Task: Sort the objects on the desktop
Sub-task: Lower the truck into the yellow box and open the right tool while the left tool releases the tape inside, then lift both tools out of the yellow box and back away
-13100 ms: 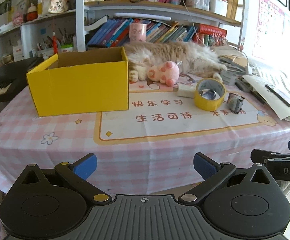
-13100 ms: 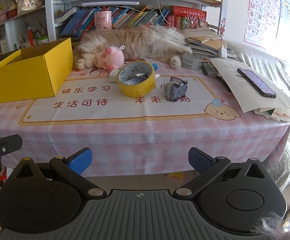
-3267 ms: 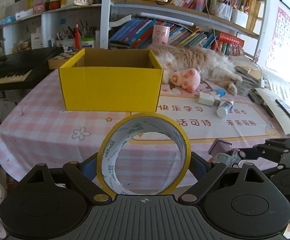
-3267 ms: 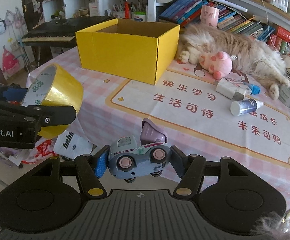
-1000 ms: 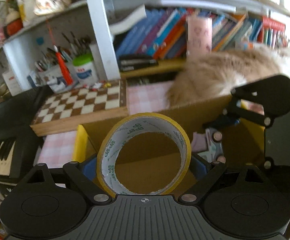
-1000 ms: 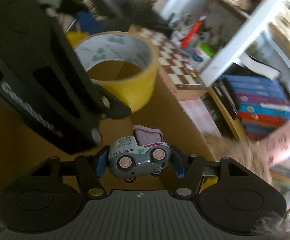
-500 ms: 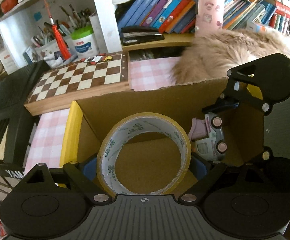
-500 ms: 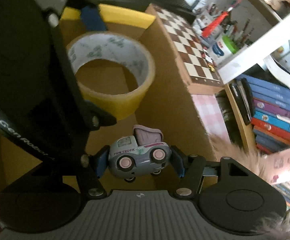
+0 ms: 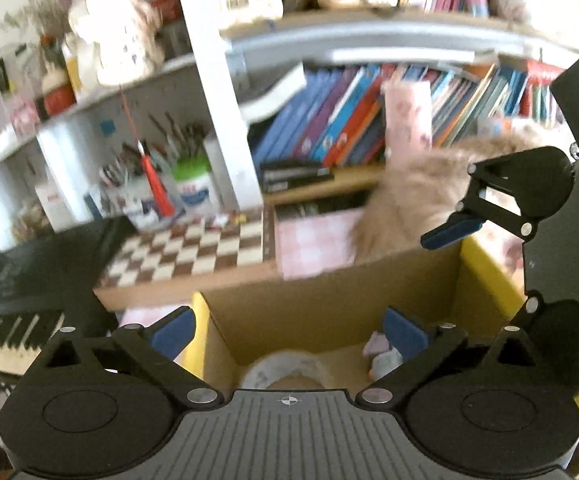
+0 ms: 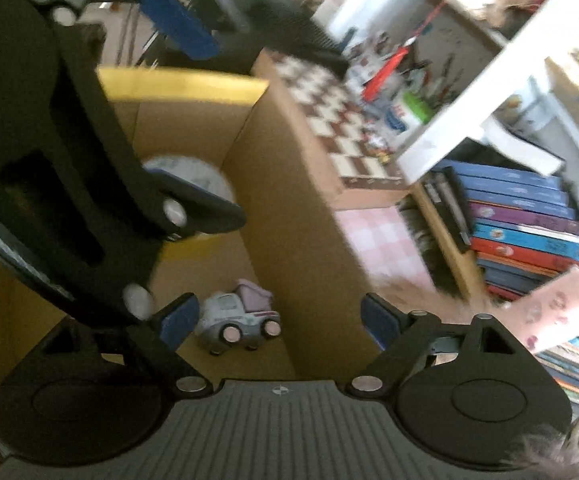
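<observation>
Cardboard box [image 9: 329, 312], yellow outside and brown inside, sits on the worktop below both grippers. Tape roll [image 9: 285, 368] lies on the box floor, partly hidden under the left gripper's body in its own view; in the right wrist view it shows behind the left gripper's finger. Toy truck [image 10: 237, 318] stands on its wheels on the box floor, near the inner wall.

Left gripper [image 9: 285, 330]: jaws opening, wide apart, nothing between them. Right gripper [image 10: 279, 318]: jaws opening; the truck shows in the gap but lower down, and the pads do not press on it. Both objects look released.

Risks, as judged from here:
- Both grippers crowd over one box. Pulling out at the same time could knock linkage against linkage, or catch the box wall and drag the box across the worktop.
- The left finger [image 10: 193, 204] hangs close over the tape roll; a sideways exit might hook it and flip it out.
- The truck has free wheels; a nudge would roll it.
- A furry animal [image 9: 417, 204] lies just behind the box; a backward swing could strike it.
- Both views are blurred, so clearances are uncertain.
</observation>
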A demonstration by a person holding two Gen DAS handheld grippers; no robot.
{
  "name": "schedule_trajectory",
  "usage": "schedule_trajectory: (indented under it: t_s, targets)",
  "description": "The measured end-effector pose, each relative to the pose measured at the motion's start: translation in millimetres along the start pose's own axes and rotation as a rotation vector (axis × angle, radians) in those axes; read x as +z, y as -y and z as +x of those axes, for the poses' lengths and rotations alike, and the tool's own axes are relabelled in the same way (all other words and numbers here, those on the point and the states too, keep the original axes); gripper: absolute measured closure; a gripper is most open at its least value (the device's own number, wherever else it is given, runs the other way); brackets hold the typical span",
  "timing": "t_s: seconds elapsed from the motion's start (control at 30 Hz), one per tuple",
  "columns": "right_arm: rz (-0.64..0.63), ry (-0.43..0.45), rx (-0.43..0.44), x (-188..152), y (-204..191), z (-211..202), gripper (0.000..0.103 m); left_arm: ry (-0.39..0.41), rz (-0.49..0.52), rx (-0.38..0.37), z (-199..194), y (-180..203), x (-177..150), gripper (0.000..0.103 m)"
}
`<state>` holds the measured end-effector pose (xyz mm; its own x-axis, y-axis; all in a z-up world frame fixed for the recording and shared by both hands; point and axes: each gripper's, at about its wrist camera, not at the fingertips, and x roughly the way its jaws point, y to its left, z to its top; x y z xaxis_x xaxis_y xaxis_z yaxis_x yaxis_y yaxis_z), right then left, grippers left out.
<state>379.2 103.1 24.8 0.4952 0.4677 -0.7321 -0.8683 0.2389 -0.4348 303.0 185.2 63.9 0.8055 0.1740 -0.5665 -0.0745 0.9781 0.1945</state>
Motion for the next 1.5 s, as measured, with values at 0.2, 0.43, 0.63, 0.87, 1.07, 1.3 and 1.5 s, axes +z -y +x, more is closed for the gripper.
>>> schedule_trajectory:
  t_s: [0.2, 0.43, 0.63, 0.87, 1.07, 1.3, 1.5]
  targets:
    - [0.169, 0.08, -0.07, -15, 14, -45, 0.016, 0.089, -0.042, 0.008, -40, 3, 2, 0.001]
    - [0.26, 0.136, -0.165, -28, 7, -88, 0.016, 0.141, -0.08, -0.019, -87, 11, -7, 0.001]
    - [0.405, 0.199, -0.237, -41, 0, -133, 0.016, 0.183, -0.101, -0.02, -127, 13, -17, 0.001]
    - [0.6, 0.277, -0.307, -63, -17, -190, 0.016, 0.243, -0.147, 0.012, -172, 13, -31, 0.0]
    - [0.763, 0.348, -0.358, -90, -41, -232, 0.016, 0.278, -0.191, 0.035, -202, 18, -48, 0.0]
    - [0.858, 0.354, -0.449, -118, -70, -259, 0.016, 0.307, -0.18, 0.077, -230, 38, -69, 0.0]
    - [0.913, 0.35, -0.497, -138, -100, -272, 0.016, 0.315, -0.176, 0.098, -250, 58, -90, 0.0]
